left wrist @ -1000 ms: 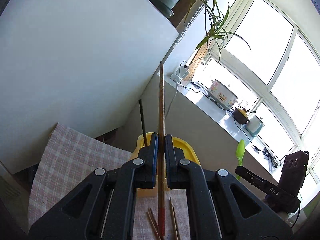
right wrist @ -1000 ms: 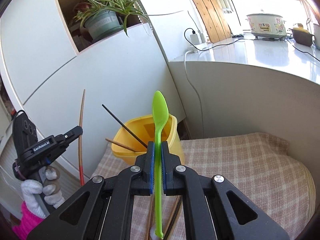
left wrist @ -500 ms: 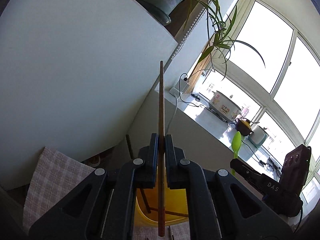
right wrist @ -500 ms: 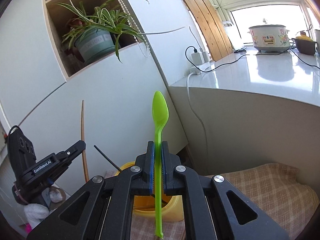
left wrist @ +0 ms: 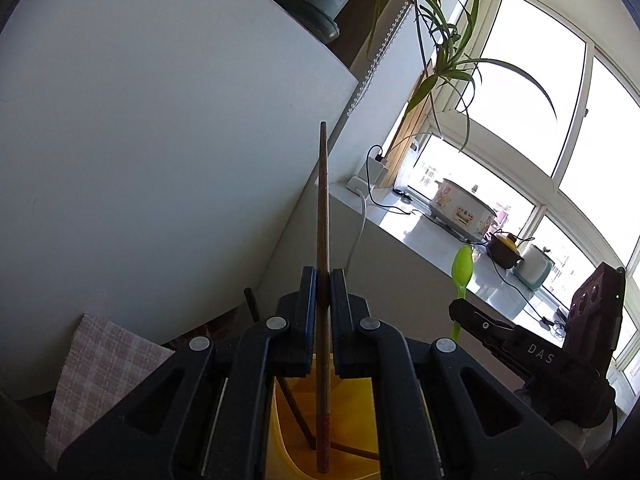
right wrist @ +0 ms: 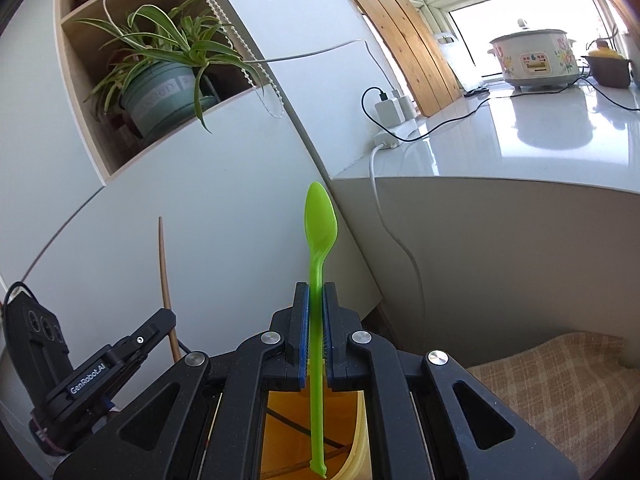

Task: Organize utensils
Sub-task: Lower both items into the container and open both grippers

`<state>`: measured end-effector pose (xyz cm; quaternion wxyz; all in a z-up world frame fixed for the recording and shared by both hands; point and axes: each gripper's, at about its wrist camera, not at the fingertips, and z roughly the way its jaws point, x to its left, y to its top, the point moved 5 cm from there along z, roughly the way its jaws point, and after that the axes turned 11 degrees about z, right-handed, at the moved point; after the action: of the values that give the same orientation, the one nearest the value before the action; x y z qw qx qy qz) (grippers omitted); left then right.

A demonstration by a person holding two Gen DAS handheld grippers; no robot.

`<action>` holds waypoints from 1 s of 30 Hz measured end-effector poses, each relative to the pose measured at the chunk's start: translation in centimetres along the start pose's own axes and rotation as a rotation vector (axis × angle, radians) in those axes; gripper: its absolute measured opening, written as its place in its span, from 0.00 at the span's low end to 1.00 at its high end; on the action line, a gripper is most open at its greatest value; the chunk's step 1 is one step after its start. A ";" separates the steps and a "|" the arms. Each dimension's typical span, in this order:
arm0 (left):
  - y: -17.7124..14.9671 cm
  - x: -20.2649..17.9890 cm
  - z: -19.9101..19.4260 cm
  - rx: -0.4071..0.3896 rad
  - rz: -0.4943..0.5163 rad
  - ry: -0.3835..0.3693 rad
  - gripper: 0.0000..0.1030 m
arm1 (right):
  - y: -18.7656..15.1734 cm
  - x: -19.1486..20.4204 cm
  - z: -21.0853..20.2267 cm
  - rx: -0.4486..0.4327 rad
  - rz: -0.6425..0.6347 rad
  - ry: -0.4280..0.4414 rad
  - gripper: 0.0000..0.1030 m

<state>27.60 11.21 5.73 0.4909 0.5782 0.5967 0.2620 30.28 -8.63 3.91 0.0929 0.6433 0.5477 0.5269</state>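
cloth point(right wrist: 560, 384) checked, under the cup | cup point(left wrist: 352, 420) yellow, below both claws, sticks inside | left claw point(left wrist: 323, 312) clamped on chopstick point(left wrist: 323, 208), upright, lower end in cup | right claw point(right wrist: 315, 332) clamped on spoon point(right wrist: 320, 216), green, bowl up, handle tip over cup

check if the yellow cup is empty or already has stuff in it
Not empty: the yellow cup already holds thin dark sticks leaning inside.

Both wrist cameras looked up along their fingers point(left wrist: 308, 312), close above the yellow cup point(right wrist: 356, 432), sharing the windowsill cooker point(left wrist: 460, 210).
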 end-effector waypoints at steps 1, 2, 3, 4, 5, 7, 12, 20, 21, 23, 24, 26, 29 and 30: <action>-0.1 0.0 0.1 -0.005 0.001 -0.004 0.04 | -0.1 0.0 0.2 0.002 -0.006 -0.003 0.04; -0.2 -0.1 0.1 -0.008 0.006 -0.005 0.04 | -0.4 0.0 0.3 0.004 -0.014 -0.005 0.04; -0.3 -0.2 0.1 -0.011 0.015 -0.002 0.04 | -0.5 0.0 0.4 0.007 -0.021 -0.008 0.04; -0.4 -0.3 0.2 -0.014 0.025 0.000 0.04 | -0.7 0.0 0.5 0.009 -0.028 -0.010 0.04; -0.5 -0.4 0.2 -0.013 0.032 0.000 0.04 | -0.8 0.0 0.5 0.010 -0.034 -0.011 0.04; -0.8 -0.5 0.3 -0.007 0.035 -0.004 0.04 | -1.0 0.0 0.5 0.013 -0.042 -0.009 0.04; -1.5 -0.7 0.2 0.002 0.035 -0.015 0.04 | -1.7 -0.1 0.0 0.026 -0.060 -0.005 0.04; -2.2 -1.5 -1.3 0.026 0.060 -0.032 0.04 | -2.9 -0.8 -1.7 0.049 -0.066 -0.006 0.04; -2.2 -1.7 -1.5 0.024 0.063 -0.036 0.04 | -3.1 -0.8 -2.0 0.052 -0.068 -0.006 0.04; -2.2 -1.9 -2.2 0.022 0.073 -0.036 0.04 | -3.3 -0.8 -2.6 0.054 -0.077 -0.010 0.04; -2.2 -2.0 -2.5 0.020 0.077 -0.036 0.04 | -3.5 -0.8 -2.9 0.054 -0.083 -0.012 0.04; -2.2 -2.1 -3.1 0.017 0.079 -0.037 0.04 | -3.8 -0.8 -3.6 0.058 -0.094 -0.019 0.04; -2.3 -2.3 -4.2 0.017 0.078 -0.037 0.04 | -4.4 -0.9 -4.4 0.078 -0.101 -0.025 0.04; -2.3 -2.4 -4.6 0.018 0.080 -0.035 0.04 | -4.6 -0.9 -4.7 0.083 -0.103 -0.029 0.04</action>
<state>22.14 9.64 6.12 0.4853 0.6106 0.5666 0.2659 23.98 -9.78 2.23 0.1010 0.6251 0.6002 0.4887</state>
